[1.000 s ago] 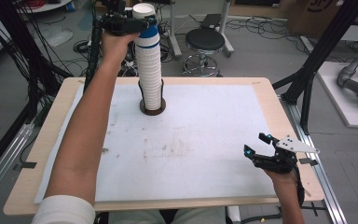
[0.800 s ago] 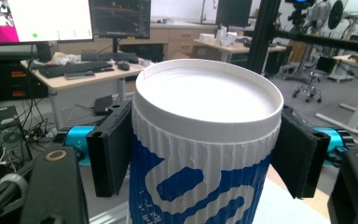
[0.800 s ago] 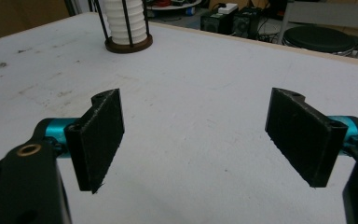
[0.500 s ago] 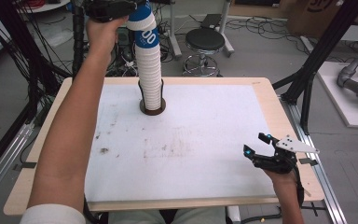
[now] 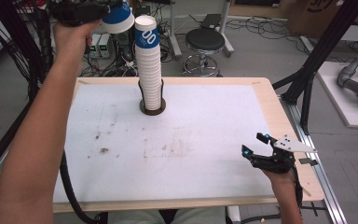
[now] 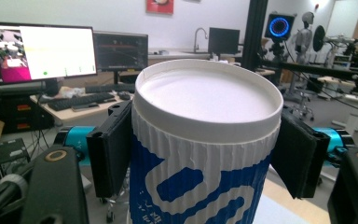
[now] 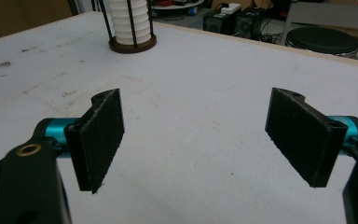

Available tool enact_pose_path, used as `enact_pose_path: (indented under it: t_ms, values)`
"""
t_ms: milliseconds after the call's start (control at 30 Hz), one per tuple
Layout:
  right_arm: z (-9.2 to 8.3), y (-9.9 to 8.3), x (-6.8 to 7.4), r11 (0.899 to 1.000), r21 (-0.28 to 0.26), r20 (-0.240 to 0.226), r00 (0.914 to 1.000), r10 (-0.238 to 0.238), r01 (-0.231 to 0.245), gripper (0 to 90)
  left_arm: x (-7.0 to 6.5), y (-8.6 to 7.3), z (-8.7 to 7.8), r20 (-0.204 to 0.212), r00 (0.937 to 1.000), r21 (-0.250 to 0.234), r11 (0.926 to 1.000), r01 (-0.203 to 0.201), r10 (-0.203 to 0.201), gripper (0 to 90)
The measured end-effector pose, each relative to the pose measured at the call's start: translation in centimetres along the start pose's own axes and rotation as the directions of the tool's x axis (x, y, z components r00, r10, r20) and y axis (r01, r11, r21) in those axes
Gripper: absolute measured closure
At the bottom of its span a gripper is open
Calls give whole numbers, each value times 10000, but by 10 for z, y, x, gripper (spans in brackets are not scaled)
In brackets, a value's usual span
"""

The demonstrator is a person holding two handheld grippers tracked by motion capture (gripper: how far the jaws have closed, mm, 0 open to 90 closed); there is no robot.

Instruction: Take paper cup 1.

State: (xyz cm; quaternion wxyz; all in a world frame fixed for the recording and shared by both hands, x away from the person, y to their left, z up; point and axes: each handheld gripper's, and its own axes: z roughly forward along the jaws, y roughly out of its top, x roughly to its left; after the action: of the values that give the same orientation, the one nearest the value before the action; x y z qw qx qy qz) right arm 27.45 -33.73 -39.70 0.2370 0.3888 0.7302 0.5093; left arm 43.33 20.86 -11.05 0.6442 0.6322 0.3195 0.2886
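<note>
A tall stack of white-and-blue ribbed paper cups [image 5: 149,65] stands upside down in a dark wire holder [image 5: 152,106] at the back middle of the table; its lower part shows as the cup stack [image 7: 128,18] in the right gripper view. My left gripper [image 5: 103,10] is raised high, up and left of the stack's top, shut on one upside-down cup [image 5: 117,17]. In the left gripper view both pads press the sides of that cup [image 6: 205,154]. My right gripper [image 5: 252,144] rests low near the table's front right, open, nothing between its pads [image 7: 100,135].
The white table mat [image 5: 177,144] carries some dirt marks at the left middle. A round black stool [image 5: 207,41] stands behind the table's far edge. A black frame post [image 5: 317,60] rises at the right, and cables hang at the far left.
My left gripper has lifted the top cup off the stack and carried it up and to the left. The right gripper has stayed still.
</note>
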Motion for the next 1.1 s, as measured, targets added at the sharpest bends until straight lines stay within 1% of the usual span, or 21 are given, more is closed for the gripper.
enact_pose_path:
  t_ms: [167, 267, 333, 400, 433, 500, 567, 667, 733, 800, 933, 1033, 1100]
  values:
    - [4, 1, 4, 10000, 68, -104, 9999, -71, 72, 199, 4, -14, -22, 260, 9995, 45, 9999, 159, -160, 289]
    - [6, 1, 5, 9999, 84, -157, 9998, -85, 86, 199, 3, -23, -35, 411, 9991, 125, 9999, 35, -40, 289]
    - [7, 2, 5, 9999, 45, -159, 9998, -130, 130, 199, 2, -32, -44, 538, 9985, 282, 9996, -101, 86, 289]
    - [8, 2, 6, 9998, 53, -194, 9996, -184, 186, 199, 0, -39, -50, 652, 9978, 362, 9993, -95, 71, 289]
    - [8, 2, 7, 9999, 74, -215, 9997, -133, 135, 199, -2, -44, -53, 713, 9974, 395, 9992, -61, 32, 289]
    - [9, 3, 8, 9998, 70, -212, 9996, -185, 186, 199, -4, -55, -58, 905, 9959, 501, 9987, -96, 50, 289]
    - [10, 3, 8, 9997, 72, -252, 9994, -244, 246, 199, -8, -67, -61, 1107, 9939, 622, 9981, -34, -35, 289]
    - [12, 4, 10, 9996, 66, -272, 9993, -271, 273, 199, -15, -81, -61, 1382, 9902, 918, 9952, -350, 221, 289]
    - [13, 4, 12, 9996, 72, -327, 9990, -288, 290, 199, -20, -89, -61, 1522, 9879, 1025, 9937, -456, 296, 289]
    - [15, 5, 13, 9995, 34, -341, 9989, -316, 317, 199, -24, -97, -60, 1735, 9846, 1051, 9936, -420, 232, 288]
    - [17, 6, 15, 9999, 24, -553, 9983, -166, 168, 199, -34, -116, -61, 2006, 9796, 1045, 9940, -321, 106, 288]
    - [21, 7, 19, 9999, 58, -774, 9969, -102, 107, 199, -41, -131, -62, 2167, 9761, 1043, 9938, -395, 161, 288]
    - [25, 8, 21, 9998, 19, -863, 9961, -209, 211, 199, -46, -140, -63, 2270, 9738, 1046, 9937, -412, 164, 288]
